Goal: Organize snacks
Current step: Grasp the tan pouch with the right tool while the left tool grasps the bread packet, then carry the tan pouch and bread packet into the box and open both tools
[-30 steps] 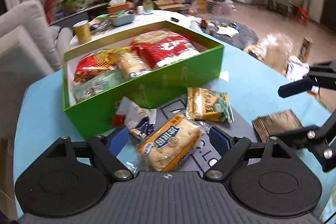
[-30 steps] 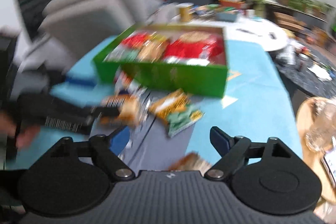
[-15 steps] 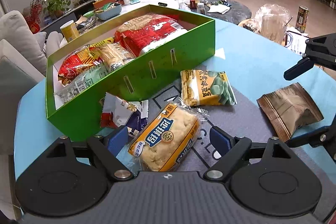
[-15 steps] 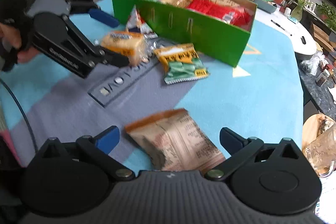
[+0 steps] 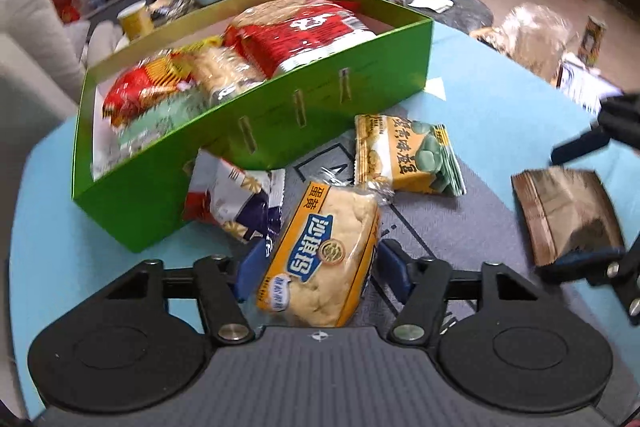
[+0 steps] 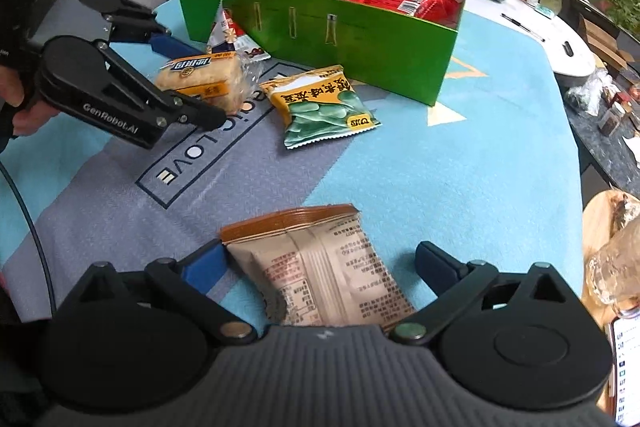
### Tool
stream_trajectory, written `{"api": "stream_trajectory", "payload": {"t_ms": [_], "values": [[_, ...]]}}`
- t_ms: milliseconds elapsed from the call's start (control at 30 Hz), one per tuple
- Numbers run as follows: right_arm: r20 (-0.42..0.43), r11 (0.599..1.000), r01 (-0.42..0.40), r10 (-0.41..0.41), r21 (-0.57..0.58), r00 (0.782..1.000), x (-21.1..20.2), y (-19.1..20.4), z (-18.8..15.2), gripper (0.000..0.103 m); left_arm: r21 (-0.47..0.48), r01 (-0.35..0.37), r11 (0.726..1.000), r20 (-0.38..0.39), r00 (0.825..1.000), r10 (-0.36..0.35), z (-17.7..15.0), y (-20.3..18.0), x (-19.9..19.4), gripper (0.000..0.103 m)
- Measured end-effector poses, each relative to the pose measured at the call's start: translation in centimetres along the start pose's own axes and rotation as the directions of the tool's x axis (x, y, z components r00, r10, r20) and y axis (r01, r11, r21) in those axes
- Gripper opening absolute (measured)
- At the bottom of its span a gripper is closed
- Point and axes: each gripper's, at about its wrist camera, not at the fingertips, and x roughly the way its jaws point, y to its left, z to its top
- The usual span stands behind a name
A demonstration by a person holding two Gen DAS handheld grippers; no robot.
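Note:
A yellow cake packet (image 5: 320,251) lies on the blue and grey cloth in front of the green box (image 5: 320,107). My left gripper (image 5: 320,265) is closing on it, and its blue pads (image 5: 250,267) press both sides. In the right wrist view the same left gripper (image 6: 192,81) flanks the cake packet (image 6: 200,79). My right gripper (image 6: 320,259) stands open over a brown packet (image 6: 320,275); its right pad stays clear of the wrapper. A green-pea packet (image 6: 320,107) and a white, red and blue packet (image 5: 232,199) lie beside the box (image 6: 340,35), which holds several snacks.
A white round table (image 6: 572,59) with a yellow cup (image 5: 136,23) and plants stands behind the box. Sofas (image 5: 28,67) sit at the far left. A wooden tray with crinkled plastic (image 6: 612,227) and a phone (image 6: 626,367) lie at the right edge. A hand (image 6: 16,107) holds the left gripper.
The left gripper's jaws have narrowed onto the cake packet. Both grippers have come lower, and the brown packet now lies between the right gripper's fingers.

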Motion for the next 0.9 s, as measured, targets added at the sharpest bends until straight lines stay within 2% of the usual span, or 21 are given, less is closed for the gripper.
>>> {"api": "stream_trajectory", "payload": {"t_ms": [133,267,367,533,700,900], "values": [[0.008,1.0,0.0,0.0,0.022,1.0,-0.5,0.1,-0.5,0.082,-0.06,0.012,0.998,-0.005,1.0,-0.012,-0.1,0.6,-0.2,0.045],[0.027,0.999,0.006,-0.007,0.041,1.0,-1.3,0.1,-0.5,0.08,-0.087,0.001,0.996,0.0,1.0,-0.001,-0.2,0.4,-0.5,0.04],[0.032,0.999,0.009,-0.01,0.035,0.999,-1.7,0.7,-0.4,0.08,-0.081,-0.007,0.997,0.016,1.0,0.008,-0.4,0.0,-1.1,0.04],[0.105,0.998,0.023,-0.029,0.05,0.994,-3.0,1.3,0.3,0.079,-0.089,-0.004,0.996,0.064,0.998,0.01,-0.3,-0.1,-3.2,0.039],[0.197,0.994,0.04,-0.06,0.103,0.979,-4.2,1.4,1.9,0.079,-0.101,-0.013,0.995,0.137,0.99,0.026,0.2,0.3,-5.7,0.04],[0.308,0.975,0.013,-0.084,0.224,0.948,-4.9,0.8,4.9,0.08,-0.128,-0.028,0.991,0.204,0.978,0.054,1.7,1.4,-7.5,0.04]]}}
